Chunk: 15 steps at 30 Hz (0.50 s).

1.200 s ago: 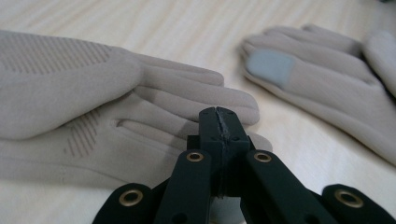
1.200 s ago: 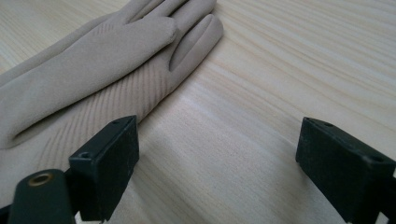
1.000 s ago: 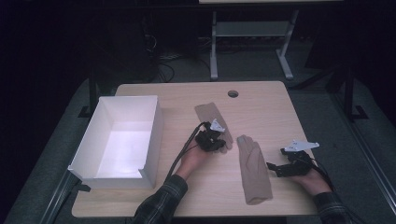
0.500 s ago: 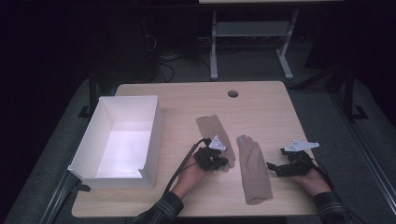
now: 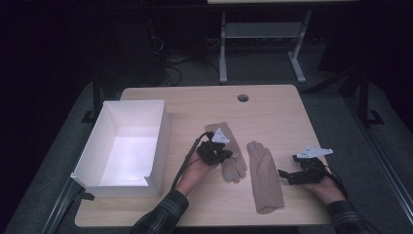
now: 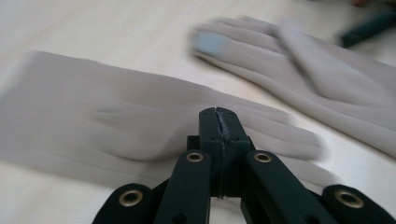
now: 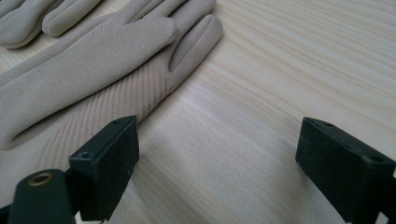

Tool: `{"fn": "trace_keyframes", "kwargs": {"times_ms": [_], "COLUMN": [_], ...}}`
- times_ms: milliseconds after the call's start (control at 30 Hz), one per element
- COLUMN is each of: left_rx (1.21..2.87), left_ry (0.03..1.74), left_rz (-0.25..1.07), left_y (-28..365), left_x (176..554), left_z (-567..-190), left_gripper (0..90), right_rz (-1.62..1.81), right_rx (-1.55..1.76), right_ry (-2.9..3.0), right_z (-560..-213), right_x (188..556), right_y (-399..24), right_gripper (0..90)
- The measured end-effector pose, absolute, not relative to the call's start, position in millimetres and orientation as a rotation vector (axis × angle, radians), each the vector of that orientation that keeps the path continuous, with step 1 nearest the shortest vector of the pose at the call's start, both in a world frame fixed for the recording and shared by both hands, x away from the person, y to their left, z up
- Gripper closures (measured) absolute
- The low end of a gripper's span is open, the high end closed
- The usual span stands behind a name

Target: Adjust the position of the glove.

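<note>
Two beige gloves lie side by side on the wooden table [image 5: 272, 107]. My left gripper [image 5: 223, 156] [image 6: 218, 116] sits on the left glove [image 5: 234, 165] [image 6: 93, 126], its jaws pressed together on a pinch of the fabric at the back of the hand. The right glove [image 5: 265, 178] [image 6: 327, 79] [image 7: 93, 65] lies flat with its fingers pointing away from me and a grey patch on one fingertip. Just to its right, my right gripper [image 5: 283, 174] [image 7: 217, 158] rests low over bare wood, jaws wide open, the left jaw beside the glove's cuff.
An open white box [image 5: 160, 131] stands at the table's left side. A round cable hole [image 5: 242, 98] is near the far edge. A metal stand [image 5: 224, 48] and cables sit on the dark floor beyond the table.
My left gripper has pulled back toward me, and the left glove has slid with it, now lying closer to the right glove. The right gripper has stayed put.
</note>
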<state>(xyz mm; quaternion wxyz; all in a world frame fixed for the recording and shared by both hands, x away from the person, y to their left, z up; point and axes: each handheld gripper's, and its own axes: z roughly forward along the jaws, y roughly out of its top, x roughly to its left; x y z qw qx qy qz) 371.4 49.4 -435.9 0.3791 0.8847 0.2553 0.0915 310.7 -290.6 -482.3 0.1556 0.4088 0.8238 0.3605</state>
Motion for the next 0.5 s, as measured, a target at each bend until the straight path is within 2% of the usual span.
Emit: {"fn": "trace_keyframes", "kwargs": {"times_ms": [233,500], "left_rx": [2.248,2.269], "left_ry": [0.742,0.844], "left_rz": [0.345,0.374], "left_y": [59,62], "left_x": [419,448], "left_z": [-433,-453], "left_gripper": [89.7,89.7], "right_rz": [1.033,1.033], "right_rx": [1.170,1.170], "right_ry": [2.359,2.360], "right_z": [-482,-482], "right_x": [311,311], "right_y": [-291,-291], "right_gripper": [12.8,12.8]}}
